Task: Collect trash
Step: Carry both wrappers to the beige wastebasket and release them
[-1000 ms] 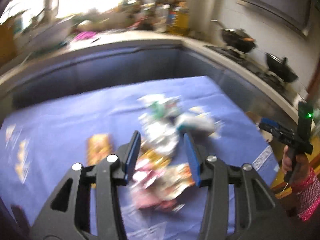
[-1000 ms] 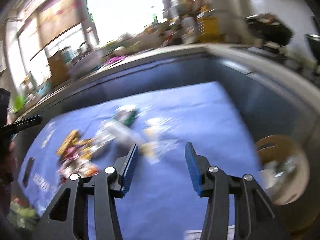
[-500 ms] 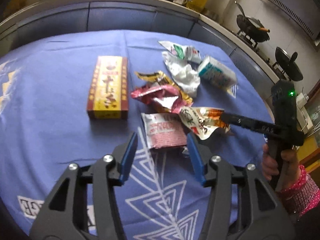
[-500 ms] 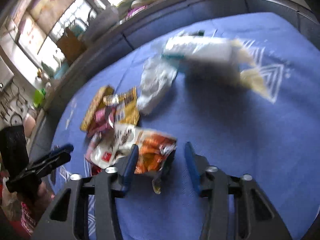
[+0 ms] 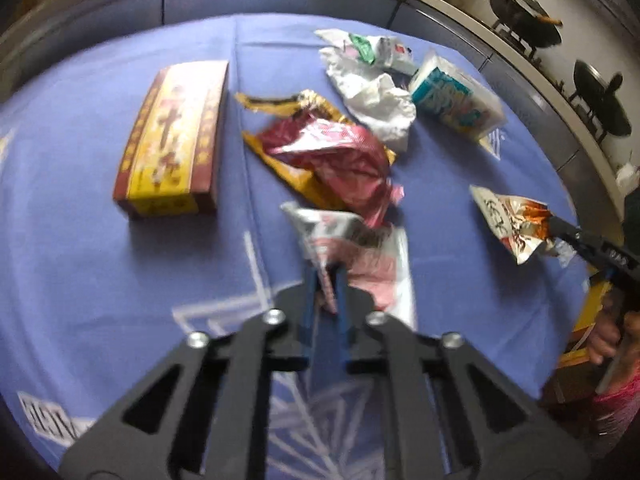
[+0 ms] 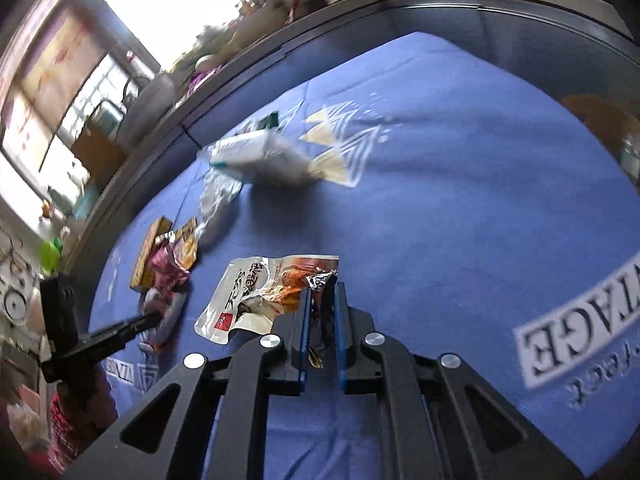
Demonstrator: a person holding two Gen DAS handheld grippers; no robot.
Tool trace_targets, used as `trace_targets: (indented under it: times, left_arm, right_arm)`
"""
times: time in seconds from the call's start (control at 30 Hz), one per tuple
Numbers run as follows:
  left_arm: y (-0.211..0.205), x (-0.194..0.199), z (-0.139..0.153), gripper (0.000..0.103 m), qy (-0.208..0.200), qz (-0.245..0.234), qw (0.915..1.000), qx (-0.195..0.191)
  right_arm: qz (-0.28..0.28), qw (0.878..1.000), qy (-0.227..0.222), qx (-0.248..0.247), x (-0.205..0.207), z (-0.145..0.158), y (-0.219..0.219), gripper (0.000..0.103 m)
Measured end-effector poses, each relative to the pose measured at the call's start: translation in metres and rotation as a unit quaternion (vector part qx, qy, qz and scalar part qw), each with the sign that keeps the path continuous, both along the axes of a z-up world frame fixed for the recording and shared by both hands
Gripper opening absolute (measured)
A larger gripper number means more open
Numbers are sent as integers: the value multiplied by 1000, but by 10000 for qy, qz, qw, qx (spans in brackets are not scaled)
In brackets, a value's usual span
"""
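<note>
The left gripper (image 5: 326, 276) had just been closing, and its blue pads pinched the near edge of a pink-and-white wrapper (image 5: 360, 256) that lay on the blue cloth (image 5: 80, 260) covering the counter. The right gripper (image 6: 323, 300) had likewise just been closing, with its pads clamped on the crumpled corner of an orange-and-white snack pouch (image 6: 256, 292); in the left wrist view that pouch (image 5: 512, 220) hung from the gripper's tip, well right of the pink-and-white wrapper.

Taking the pink-and-white wrapper as the mark: a crumpled red foil bag (image 5: 336, 156) touched its far edge, with a gold wrapper (image 5: 288, 108) under that bag. A red-and-yellow box (image 5: 172, 136) lay to the far left, apart from it. Farther off to the right lay crumpled white paper (image 5: 376, 100), a white-and-green wrapper (image 5: 372, 50) and a teal-and-white tissue pack (image 5: 452, 100).
</note>
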State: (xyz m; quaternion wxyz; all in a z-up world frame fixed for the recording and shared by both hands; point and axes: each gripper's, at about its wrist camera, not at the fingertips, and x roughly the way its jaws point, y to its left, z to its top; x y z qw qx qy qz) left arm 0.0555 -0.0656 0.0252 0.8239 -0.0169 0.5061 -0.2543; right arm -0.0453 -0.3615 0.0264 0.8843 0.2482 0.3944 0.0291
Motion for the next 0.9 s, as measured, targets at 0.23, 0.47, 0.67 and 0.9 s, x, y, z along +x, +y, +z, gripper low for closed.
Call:
trace_targets:
  times: [0.23, 0.47, 0.67, 0.9]
  left_arm:
    - [62, -36, 24, 3, 172, 504, 9980, -335]
    - [25, -35, 65, 3, -90, 57, 9992, -388]
    - [-123, -23, 96, 3, -382, -1421, 9885, -351]
    - [-330, -15, 103, 3, -594, -2861, 9557, -366]
  right_arm:
    - [-288, 9987, -406, 116, -11, 14, -19, 9]
    - [-671, 9948, -596, 477, -21, 3, -55, 9]
    - [-1540, 9813, -887, 738, -64, -4, -127, 9]
    - [-2859, 9499, -1203, 388, -111, 9, -235, 9]
